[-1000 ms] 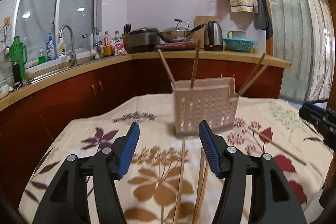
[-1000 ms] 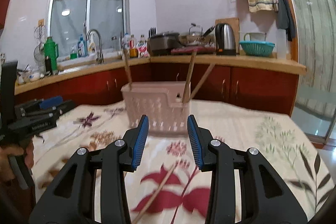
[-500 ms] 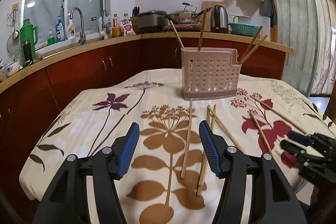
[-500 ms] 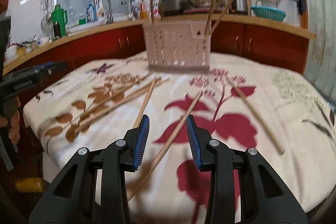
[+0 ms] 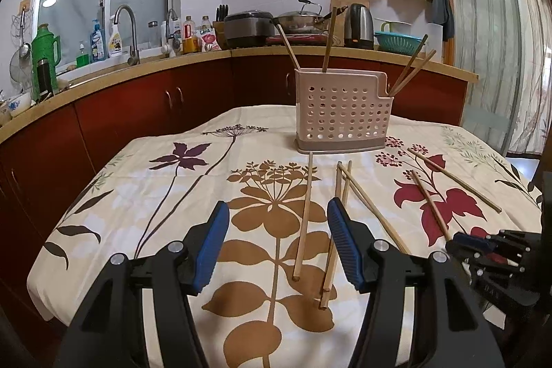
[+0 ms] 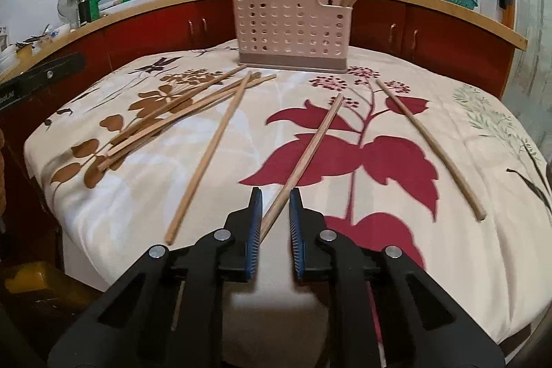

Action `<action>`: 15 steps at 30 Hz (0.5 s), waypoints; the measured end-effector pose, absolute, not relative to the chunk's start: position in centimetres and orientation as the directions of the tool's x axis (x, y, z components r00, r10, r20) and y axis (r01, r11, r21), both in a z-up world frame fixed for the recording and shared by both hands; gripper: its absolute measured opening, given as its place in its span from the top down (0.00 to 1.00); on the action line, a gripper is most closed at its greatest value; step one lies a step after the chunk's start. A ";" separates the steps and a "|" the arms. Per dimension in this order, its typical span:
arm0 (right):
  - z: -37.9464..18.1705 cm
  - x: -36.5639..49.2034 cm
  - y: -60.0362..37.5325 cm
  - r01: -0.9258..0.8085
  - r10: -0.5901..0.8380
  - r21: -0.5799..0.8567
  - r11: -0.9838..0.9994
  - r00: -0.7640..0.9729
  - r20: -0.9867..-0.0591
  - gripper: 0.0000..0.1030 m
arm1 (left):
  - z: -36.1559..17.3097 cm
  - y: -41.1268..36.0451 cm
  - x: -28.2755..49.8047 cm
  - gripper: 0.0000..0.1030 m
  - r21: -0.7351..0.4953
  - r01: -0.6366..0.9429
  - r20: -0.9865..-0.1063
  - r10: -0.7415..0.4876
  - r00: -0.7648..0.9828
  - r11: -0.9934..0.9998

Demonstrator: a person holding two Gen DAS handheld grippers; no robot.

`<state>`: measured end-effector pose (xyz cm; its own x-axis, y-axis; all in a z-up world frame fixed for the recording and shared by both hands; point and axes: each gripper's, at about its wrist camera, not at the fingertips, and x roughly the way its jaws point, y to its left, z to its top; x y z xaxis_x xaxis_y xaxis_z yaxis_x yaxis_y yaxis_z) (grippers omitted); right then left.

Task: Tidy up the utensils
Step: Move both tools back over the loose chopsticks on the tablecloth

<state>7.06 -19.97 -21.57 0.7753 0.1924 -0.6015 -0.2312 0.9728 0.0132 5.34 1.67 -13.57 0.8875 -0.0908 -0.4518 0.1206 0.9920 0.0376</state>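
A pink perforated utensil holder (image 5: 341,112) (image 6: 293,23) stands at the far side of the flowered tablecloth (image 5: 165,195), with several wooden chopsticks upright in it. More chopsticks lie loose on the cloth. My right gripper (image 6: 274,194) is low at the near edge and its jaws are closing around the near end of one chopstick (image 6: 310,143); the pads do not press on it. My left gripper (image 5: 277,206) hangs open over the cloth, with a single chopstick (image 5: 303,216) lying below the gap. A crossed pair of chopsticks (image 5: 339,195) lies by its right finger.
Another loose chopstick (image 6: 431,140) lies right of my right gripper, one (image 6: 210,154) to its left, and a bundle (image 6: 179,112) further left. A wooden counter (image 5: 103,75) with sink, bottles and cookware runs behind the table. Something yellow (image 6: 31,278) sits below the table's edge.
Both grippers came down and back from the holder to the table's near edge. The right jaws narrowed around a chopstick's end. The left jaws kept their width.
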 end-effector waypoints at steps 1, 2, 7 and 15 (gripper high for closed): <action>-21.5 7.2 -20.3 -0.221 0.182 0.010 0.975 0.778 -0.601 0.85 | -13.6 1.6 5.4 0.43 0.035 0.123 -0.455 -0.094 0.886 0.992; -21.5 7.3 -20.5 -0.213 0.175 0.007 0.977 0.780 -0.602 0.85 | -13.7 1.5 5.4 0.44 0.034 0.125 -0.457 -0.096 0.884 0.992; -21.5 8.3 -22.0 -0.189 0.127 -0.039 0.981 0.786 -0.605 0.86 | -14.1 0.8 5.5 0.44 0.034 0.144 -0.472 -0.111 0.875 0.989; -21.5 9.9 -23.0 -0.200 0.091 -0.111 0.973 0.781 -0.618 0.89 | -15.1 0.1 6.0 0.44 0.035 0.163 -0.501 -0.124 0.856 0.986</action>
